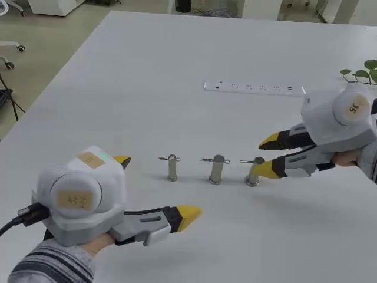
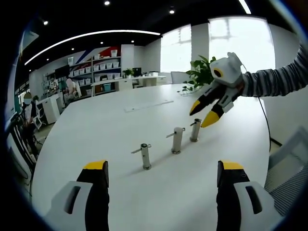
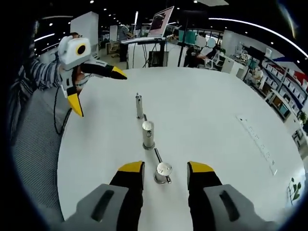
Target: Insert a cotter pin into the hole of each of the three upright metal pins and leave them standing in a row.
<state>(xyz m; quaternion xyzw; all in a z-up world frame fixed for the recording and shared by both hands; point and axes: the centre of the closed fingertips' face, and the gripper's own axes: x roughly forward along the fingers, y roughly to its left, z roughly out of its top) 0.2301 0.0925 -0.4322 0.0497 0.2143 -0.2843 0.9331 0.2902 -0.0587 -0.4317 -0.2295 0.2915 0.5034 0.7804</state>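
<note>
Since the broad white worktable (image 1: 177, 71) lies bare but for a long white power strip (image 1: 253, 88) at the far side, both hands have open room all round.

Left white-and-grey gripper with yellow tips (image 1: 157, 186): jaws wide apart, empty, near left of the row.

Right matching yellow-tipped gripper (image 1: 265, 156): jaws parted either side of the right-hand pin, gaps showing. Probably guarding against a tip.

Three upright steel pins (image 1: 217, 170) stand in a row mid-table. A thin wire cotter pin (image 1: 207, 160) crosses each head, so the task looks done.

Rightmost pin (image 1: 252, 181) partly hidden behind fingers of right gripper (image 1: 259, 157); plant (image 1: 362, 72) cut off at right edge.
</note>
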